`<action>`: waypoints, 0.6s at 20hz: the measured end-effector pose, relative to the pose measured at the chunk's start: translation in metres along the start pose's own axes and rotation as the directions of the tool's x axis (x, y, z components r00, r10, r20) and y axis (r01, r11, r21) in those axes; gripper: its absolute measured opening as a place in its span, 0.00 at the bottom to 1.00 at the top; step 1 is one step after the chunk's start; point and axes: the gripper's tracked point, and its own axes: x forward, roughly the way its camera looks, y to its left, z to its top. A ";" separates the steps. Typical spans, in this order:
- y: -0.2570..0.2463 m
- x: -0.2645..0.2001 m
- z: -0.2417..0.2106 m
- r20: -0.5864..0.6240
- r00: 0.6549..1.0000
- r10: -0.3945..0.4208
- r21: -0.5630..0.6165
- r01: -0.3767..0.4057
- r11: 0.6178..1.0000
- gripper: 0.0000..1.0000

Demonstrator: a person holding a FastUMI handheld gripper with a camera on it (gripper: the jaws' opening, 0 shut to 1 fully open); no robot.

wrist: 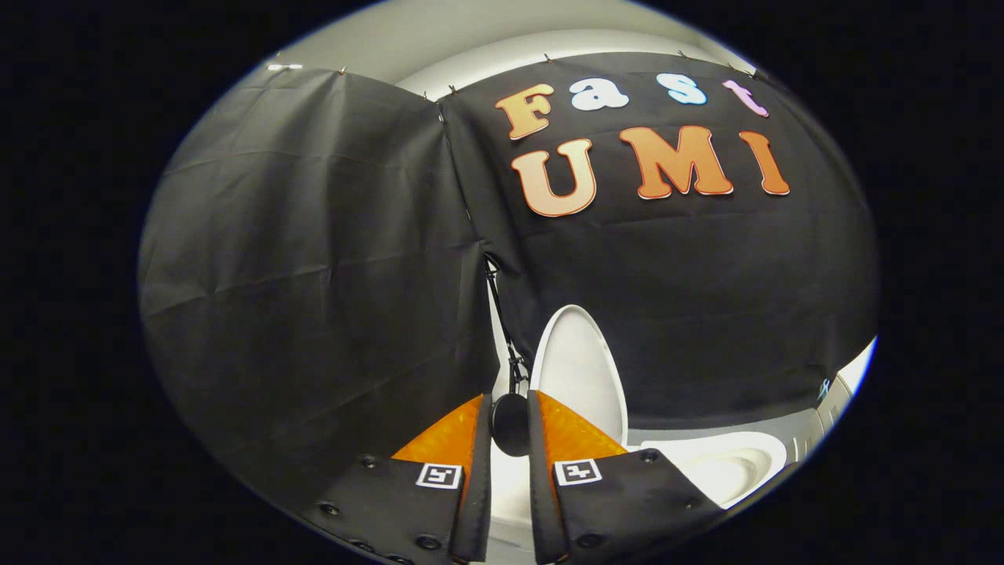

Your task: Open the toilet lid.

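**A:** So the toilet lid (582, 369) is standing upright against the black cloth wall (314, 259), just beyond the fingers (510, 420), with the open bowl (725, 463) off to the side. Looks basically opened to me.

**B:** Agreed. The fingers are nearly together with a narrow gap, and a dark round thing (511, 424) sits in it. Can't tell if they're pinching it. The lid's probably stiff, light, slick plastic, so hook its rim edge rather than squeeze the flat face.
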 end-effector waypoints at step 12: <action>-0.057 -0.068 0.089 0.163 0.987 0.014 -0.092 0.001 0.996 0.89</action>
